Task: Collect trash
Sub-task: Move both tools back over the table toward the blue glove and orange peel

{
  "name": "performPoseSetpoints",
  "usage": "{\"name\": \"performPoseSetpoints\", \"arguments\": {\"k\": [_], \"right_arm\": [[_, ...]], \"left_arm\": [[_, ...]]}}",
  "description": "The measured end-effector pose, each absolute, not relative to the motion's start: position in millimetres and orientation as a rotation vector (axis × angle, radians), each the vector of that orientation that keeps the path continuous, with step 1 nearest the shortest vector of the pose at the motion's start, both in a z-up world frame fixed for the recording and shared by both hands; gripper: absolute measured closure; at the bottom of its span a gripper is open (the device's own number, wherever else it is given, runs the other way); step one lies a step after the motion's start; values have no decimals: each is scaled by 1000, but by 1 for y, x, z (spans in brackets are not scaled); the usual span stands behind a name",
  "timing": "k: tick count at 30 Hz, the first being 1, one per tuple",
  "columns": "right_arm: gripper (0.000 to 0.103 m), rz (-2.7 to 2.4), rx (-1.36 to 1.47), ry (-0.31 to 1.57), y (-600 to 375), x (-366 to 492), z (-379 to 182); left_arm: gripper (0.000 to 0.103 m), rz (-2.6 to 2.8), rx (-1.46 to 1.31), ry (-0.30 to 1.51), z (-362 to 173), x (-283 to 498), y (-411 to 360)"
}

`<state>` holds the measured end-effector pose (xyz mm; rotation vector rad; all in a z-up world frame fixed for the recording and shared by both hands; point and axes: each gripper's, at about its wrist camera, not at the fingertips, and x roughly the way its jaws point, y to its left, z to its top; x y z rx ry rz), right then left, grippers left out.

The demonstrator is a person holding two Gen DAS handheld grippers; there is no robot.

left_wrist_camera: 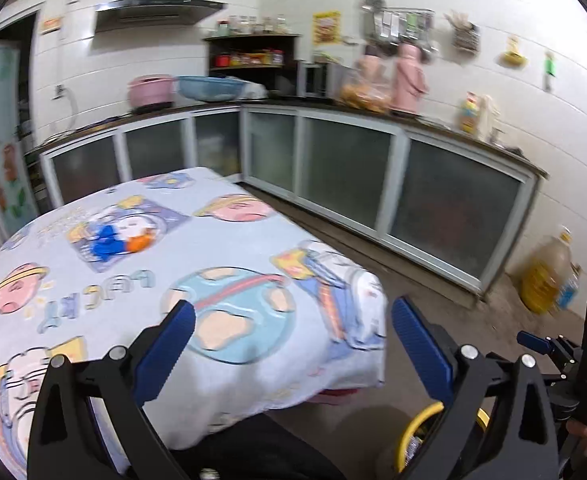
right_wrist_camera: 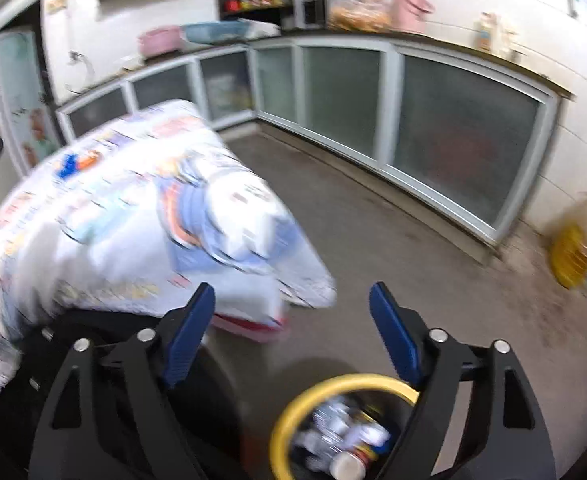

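Trash (right_wrist_camera: pixel 341 440) fills the yellow-rimmed bin (right_wrist_camera: pixel 293 408); both grippers (left_wrist_camera: pixel 293 344) (right_wrist_camera: pixel 293 328) gape wide, empty.

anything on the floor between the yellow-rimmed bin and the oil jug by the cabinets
Nothing: in the right wrist view the floor between the yellow-rimmed bin and the oil jug is bare.

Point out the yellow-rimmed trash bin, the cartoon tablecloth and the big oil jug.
trash bin (right_wrist_camera: pixel 289 412), right wrist view, yellow rim.
tablecloth (left_wrist_camera: pixel 105 292), left wrist view, top surface.
oil jug (left_wrist_camera: pixel 545 276), left wrist view, body.
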<state>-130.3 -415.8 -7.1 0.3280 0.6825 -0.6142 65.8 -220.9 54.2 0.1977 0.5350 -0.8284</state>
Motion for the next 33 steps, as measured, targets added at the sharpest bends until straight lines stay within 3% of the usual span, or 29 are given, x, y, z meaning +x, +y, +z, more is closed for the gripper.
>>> {"name": "performPoseSetpoints", "arguments": {"k": [18,33], "right_arm": [[18,-175,153,609,-346,120,38],[19,-42,189,679,-355,308,13]], "left_arm": [[8,-455,77,495,83,194,-111],[8,-441,119,619,15,355,-98]]}}
